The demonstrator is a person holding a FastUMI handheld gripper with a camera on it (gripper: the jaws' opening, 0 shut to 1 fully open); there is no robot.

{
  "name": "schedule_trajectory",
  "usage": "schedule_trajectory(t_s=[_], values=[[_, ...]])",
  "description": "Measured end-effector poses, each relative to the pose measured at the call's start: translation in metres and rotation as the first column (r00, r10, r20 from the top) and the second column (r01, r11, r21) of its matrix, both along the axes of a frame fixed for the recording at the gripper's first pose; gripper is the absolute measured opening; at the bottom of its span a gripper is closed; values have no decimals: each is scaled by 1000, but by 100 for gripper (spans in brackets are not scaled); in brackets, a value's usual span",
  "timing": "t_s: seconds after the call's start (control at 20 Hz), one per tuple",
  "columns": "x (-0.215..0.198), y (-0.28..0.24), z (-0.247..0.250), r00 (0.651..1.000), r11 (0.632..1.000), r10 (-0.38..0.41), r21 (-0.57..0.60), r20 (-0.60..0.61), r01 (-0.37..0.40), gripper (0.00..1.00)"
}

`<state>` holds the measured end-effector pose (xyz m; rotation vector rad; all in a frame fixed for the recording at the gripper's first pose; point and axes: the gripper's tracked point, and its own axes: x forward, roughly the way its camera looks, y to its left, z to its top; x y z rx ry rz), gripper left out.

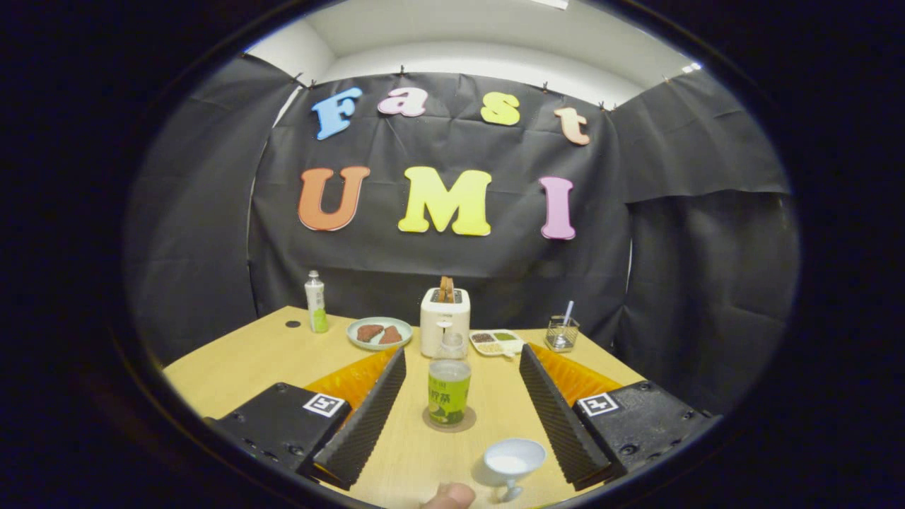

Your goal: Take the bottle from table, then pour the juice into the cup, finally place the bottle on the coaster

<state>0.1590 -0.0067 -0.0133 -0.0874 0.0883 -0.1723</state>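
From where I sat, the bottle [449, 382] stood upright on the coaster [449, 421], its cap off as far as I could make out, and the gripper [459, 392] had nothing in it: the jaws were spread wide, with the bottle between the two fingers [368, 417] and touching neither. The cup [514, 461] sat nearer than the bottle, close beside the inner face of the right finger, with something pale in its bowl; I could not tell whether that was liquid or the bare inside. A fingertip [449, 496] of the person showed just in front of the cup. My worry was the cup first: it is a small stemmed thing on a narrow foot, and any sideways drift or twist of the right finger would catch its rim and tip it. The bottle was the second risk; it looked open and part full, and it stood on a coaster barely wider than itself, so a brush from either finger could rock it or push it half off the disc and spill. I judged the task done or nearly so, with only a clean, straight pull-back left. The hand held the gripper low over the table [233, 367], level and pointed straight ahead toward the toaster [445, 322] and the plate [380, 332] at the far edge, fingers symmetrical about the bottle.
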Motion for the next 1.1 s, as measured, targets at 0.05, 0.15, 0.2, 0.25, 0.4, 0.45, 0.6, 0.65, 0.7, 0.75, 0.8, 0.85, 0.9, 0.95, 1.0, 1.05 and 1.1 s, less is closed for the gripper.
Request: schedule_trajectory(t_s=[0.05, 0.15, 0.2, 0.25, 0.4, 0.45, 0.6, 0.65, 0.7, 0.75, 0.8, 0.85, 0.9, 0.95, 1.0, 1.05, 1.1], values=[[-8, 9, 4, 1000, 1000, 17, 13, 7, -17, 100], [-22, 12, 6, 1000, 1000, 6, 5, -1, -6, 100], [-29, 14, 7, 1000, 1000, 7, -5, -4, -8, 100], [-36, 17, 11, 1000, 1000, 5, -18, -5, -5, 100], [-58, 25, 28, 1000, 997, 1, -79, 23, 1, 100], [-66, 29, 33, 999, 995, 3, -101, 39, 1, 100], [-89, 33, 42, 998, 986, -7, -165, 64, 18, 100], [-96, 35, 43, 998, 984, -5, -176, 64, 17, 100], [-103, 37, 44, 998, 983, -4, -182, 63, 16, 100], [-108, 38, 44, 998, 983, -4, -181, 62, 15, 100], [-115, 39, 42, 998, 984, -1, -177, 57, 11, 100], [-120, 40, 41, 999, 986, 3, -168, 52, 6, 100], [-126, 42, 41, 999, 988, 11, -154, 47, -3, 100], [-130, 43, 40, 999, 991, 24, -135, 44, -17, 100], [-136, 46, 41, 998, 993, 36, -117, 46, -30, 100], [-142, 45, 43, 997, 994, 46, -99, 54, -40, 100], [-149, 45, 46, 996, 995, 54, -83, 68, -48, 100]])
